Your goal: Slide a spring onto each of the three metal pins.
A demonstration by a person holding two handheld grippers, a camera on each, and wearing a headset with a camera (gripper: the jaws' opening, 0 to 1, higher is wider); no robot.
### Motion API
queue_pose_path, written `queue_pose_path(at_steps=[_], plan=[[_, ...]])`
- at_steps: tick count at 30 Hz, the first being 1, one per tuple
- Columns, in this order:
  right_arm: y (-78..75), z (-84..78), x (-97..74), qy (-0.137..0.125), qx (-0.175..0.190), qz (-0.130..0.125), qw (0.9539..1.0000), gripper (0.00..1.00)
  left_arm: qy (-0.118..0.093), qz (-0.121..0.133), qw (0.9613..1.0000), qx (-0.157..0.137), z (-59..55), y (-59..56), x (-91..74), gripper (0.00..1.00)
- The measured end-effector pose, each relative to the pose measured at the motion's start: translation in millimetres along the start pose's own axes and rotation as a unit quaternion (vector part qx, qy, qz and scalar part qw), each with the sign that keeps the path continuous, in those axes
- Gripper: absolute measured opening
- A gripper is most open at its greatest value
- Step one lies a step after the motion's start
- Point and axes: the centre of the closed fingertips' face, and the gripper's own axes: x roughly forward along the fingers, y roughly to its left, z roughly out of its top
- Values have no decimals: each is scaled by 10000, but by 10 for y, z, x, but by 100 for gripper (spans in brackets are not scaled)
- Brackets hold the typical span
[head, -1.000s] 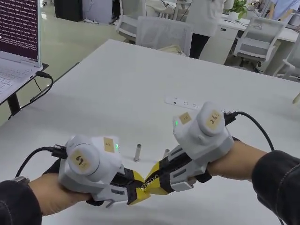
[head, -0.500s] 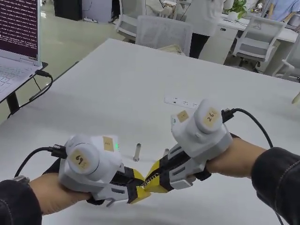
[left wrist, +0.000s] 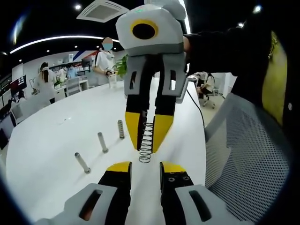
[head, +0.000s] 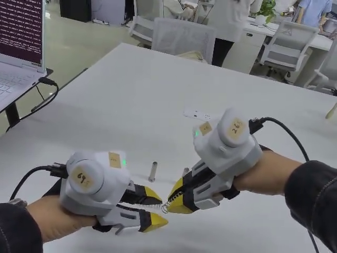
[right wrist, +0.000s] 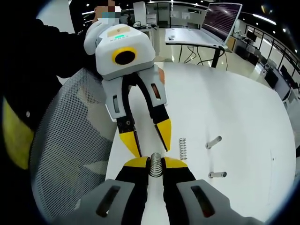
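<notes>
The right gripper (head: 172,199) pinches a spring (right wrist: 155,165) between its yellow tips, with the coil held just above the white table (head: 131,95). The left gripper (head: 158,210) faces it tip to tip, its jaws spread and gripping nothing. The spring's free end reaches toward that gap (I cannot tell whether it touches). Just beyond the grippers, 3 metal pins stand in a row on the table: the first pin (left wrist: 82,161) and the second pin (left wrist: 101,142) are bare, while the third pin (left wrist: 121,129) appears to be wrapped in a coil. A power strip (head: 202,115) lies farther back.
</notes>
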Motion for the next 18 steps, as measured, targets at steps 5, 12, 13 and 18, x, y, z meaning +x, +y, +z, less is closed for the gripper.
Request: queue_pose_path(at_steps=[5, 12, 13, 18], plan=[[-46, -36, -39, 14, 57, -75, 10000, 8, -47, 58, 9999, -90, -26, 28, -46, 27], [-94, -51, -67, 34, 99, -115, 9999, 8, -142, 258, 9993, -239, -64, 104, -136, 37], [-103, -55, -72, 47, 93, -129, 9999, 8, -172, 307, 9991, -252, -65, 123, -153, 39], [-143, -53, -104, 77, 90, -155, 9998, 8, -275, 455, 9981, -297, -63, 171, -223, 46]])
